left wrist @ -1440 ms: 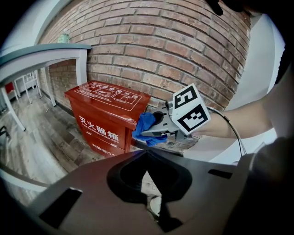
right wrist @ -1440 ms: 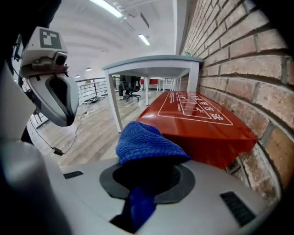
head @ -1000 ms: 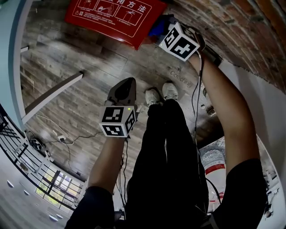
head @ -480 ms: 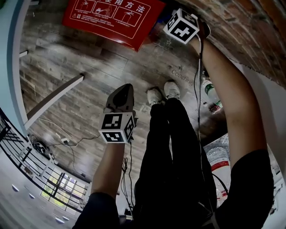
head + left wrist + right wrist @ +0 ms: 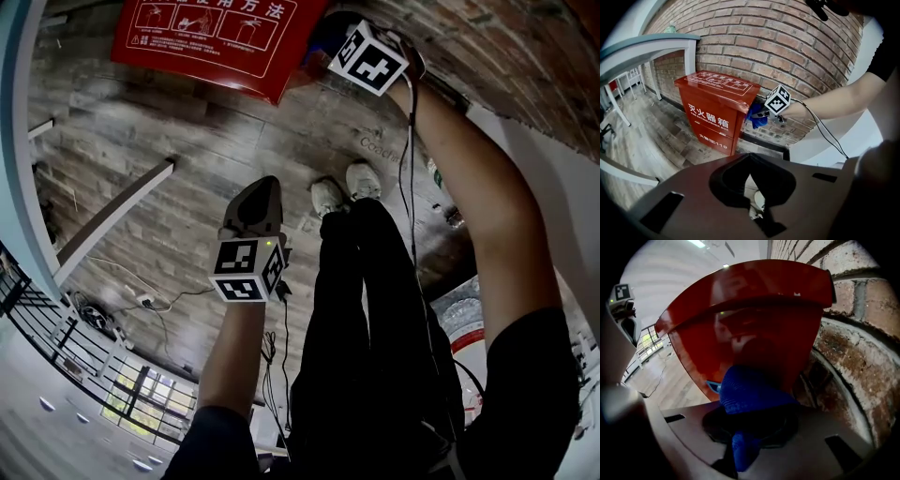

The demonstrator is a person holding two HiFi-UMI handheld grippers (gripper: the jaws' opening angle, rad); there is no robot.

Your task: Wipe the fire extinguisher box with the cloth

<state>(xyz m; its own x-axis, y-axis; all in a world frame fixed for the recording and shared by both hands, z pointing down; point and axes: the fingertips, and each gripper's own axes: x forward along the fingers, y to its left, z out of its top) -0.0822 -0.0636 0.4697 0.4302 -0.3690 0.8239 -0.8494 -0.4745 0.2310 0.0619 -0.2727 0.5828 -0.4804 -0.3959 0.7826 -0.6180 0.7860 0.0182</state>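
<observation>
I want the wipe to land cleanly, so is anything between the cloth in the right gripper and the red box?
Nothing visible. The blue cloth, clamped in the right gripper, appears to sit directly against the red box on its side, beside the brick wall.

Red fire extinguisher box [image 5: 717, 117] against brick wall [image 5: 787, 47]. Right gripper [image 5: 760, 115] holds blue cloth [image 5: 755, 119] on its side. Left gripper [image 5: 751, 187] fingers together, empty.

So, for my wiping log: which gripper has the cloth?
The right gripper: it is shut on the blue cloth at the side of the red fire extinguisher box. The left gripper has its jaws together, holding nothing, away from the box.
</observation>
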